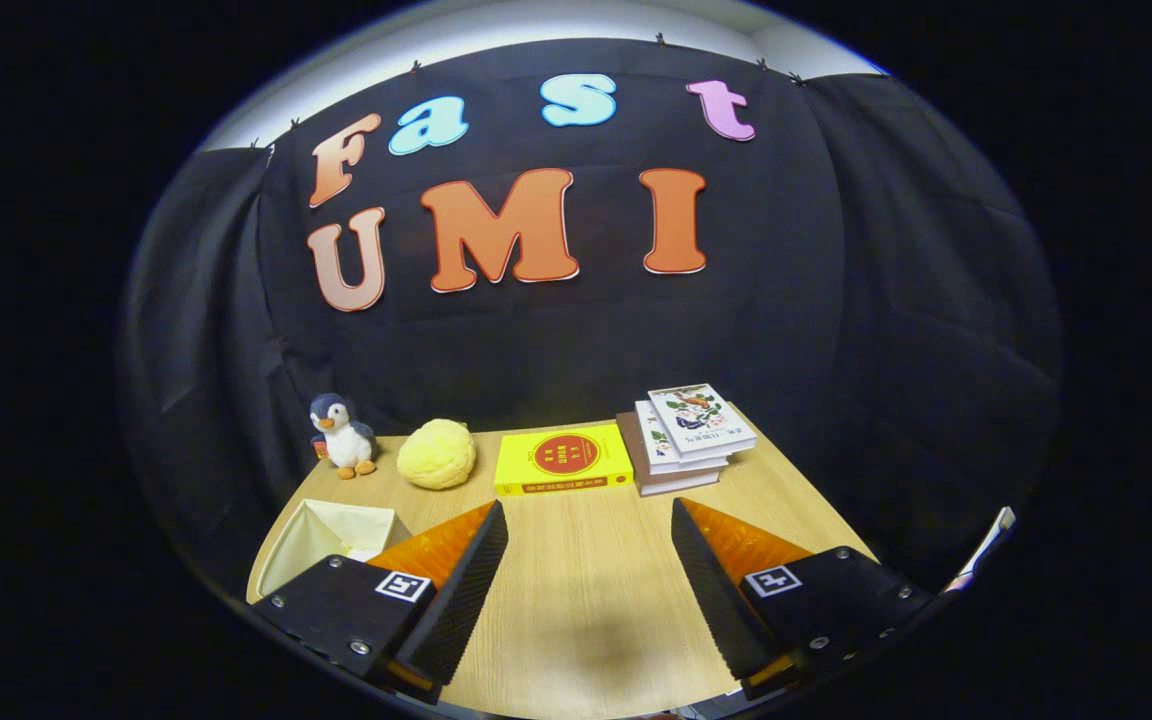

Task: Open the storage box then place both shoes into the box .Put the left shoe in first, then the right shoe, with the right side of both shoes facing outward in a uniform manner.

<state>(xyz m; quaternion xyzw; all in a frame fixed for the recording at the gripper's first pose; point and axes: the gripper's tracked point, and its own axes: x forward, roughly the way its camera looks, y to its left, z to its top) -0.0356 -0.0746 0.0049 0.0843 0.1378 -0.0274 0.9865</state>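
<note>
The tool (pixel 591 545) was held wide open above the table (pixel 586 590), its two fingers spread well apart with nothing between them but bare wood-grain board, so nothing was gripped. The yellow book (pixel 563 459) was taken as the landmark: it lay flat just beyond the fingertips, near the far edge of the table. Right of the yellow book and touching or nearly touching it, a stack of books (pixel 686 436) was piled, the upper ones skewed on the lower. Left of the yellow book a round yellow plush lump (pixel 437 454) was set, and further left again a toy penguin (pixel 342 435) was stood upright, facing the tool; these looked to be parked along the back as clutter, out of the working space. Nearer than the yellow book and to its left, partly hidden behind the left finger, a pale open-topped container (pixel 321 532) was seen at the table's corner; whether it was the storage box could not be told, and its inside looked bare where visible. Neither shoe could be made out on the table. The open fingers and the clear board before them were judged to suit an approach or a rest equally. The table was closed in behind by black cloth (pixel 886 330), with a pale wall above.
</note>
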